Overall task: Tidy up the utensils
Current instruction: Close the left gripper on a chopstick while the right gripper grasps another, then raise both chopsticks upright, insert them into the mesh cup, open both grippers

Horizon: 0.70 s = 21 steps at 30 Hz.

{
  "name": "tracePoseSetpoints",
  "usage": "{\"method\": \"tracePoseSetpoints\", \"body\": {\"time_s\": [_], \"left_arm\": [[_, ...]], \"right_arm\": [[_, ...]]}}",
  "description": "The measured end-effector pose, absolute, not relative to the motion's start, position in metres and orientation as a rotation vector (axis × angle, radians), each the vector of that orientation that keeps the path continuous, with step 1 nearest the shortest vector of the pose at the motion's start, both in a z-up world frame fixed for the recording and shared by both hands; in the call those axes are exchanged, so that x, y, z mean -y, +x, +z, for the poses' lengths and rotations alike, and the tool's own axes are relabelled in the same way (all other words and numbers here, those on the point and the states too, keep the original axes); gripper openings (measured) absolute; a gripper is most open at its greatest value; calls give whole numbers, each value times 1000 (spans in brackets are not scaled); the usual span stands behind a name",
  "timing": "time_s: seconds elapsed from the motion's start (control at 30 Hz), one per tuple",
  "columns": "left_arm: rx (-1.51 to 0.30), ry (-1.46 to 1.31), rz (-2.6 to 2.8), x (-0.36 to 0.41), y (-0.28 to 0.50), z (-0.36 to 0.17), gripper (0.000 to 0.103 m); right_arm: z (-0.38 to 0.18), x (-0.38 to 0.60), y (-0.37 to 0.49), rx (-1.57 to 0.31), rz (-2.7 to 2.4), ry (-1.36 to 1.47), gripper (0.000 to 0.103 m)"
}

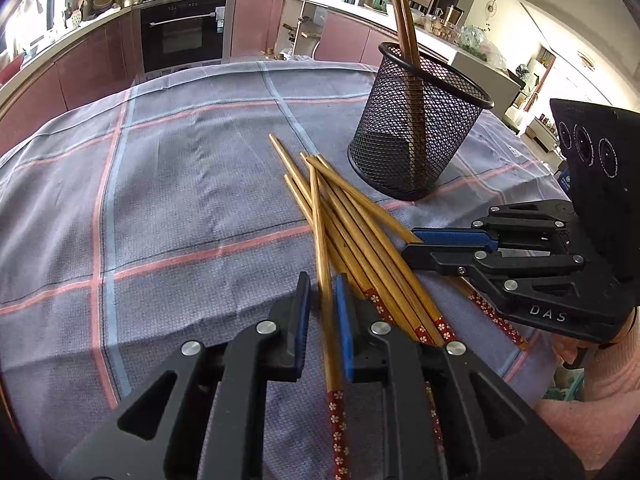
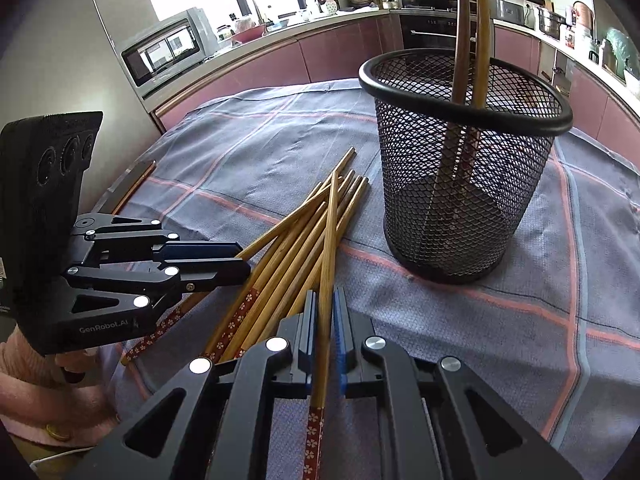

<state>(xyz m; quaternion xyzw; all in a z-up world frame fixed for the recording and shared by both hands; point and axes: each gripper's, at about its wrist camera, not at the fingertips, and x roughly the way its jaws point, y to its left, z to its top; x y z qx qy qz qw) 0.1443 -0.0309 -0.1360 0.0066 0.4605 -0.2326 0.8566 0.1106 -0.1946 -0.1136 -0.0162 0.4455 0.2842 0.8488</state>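
mid pickup step, looks like. left gripper (image 1: 323,300) straddling one chopstick (image 1: 320,216), pads a touch apart, not clamped. right gripper (image 2: 325,312) pinched tight on another chopstick (image 2: 330,224). rest of the chopstick pile (image 1: 360,220) lying on the checked tablecloth (image 1: 180,200) just beside the mesh holder (image 2: 460,168), two sticks already standing inside. next up probably: lift, tip upright, drop into holder.

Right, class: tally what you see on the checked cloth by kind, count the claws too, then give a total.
Loose chopsticks lying on the cloth: about 8 (they overlap, so it's hard to be sure)
Standing chopsticks in the holder: 2
Mesh holder: 1
Claws: 2, left claw and right claw
Total: about 13
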Motion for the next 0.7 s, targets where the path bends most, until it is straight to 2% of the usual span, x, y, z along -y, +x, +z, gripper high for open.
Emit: {"method": "tracePoseSetpoints", "body": {"time_s": [0.33, 0.7], "left_arm": [[-951, 1, -460, 32, 144, -128, 8], [-814, -52, -508, 18, 124, -70, 8]], "right_arm": [[-94, 206, 98, -865, 596, -29, 6], [-52, 224, 85, -738, 603, 11, 6]]}}
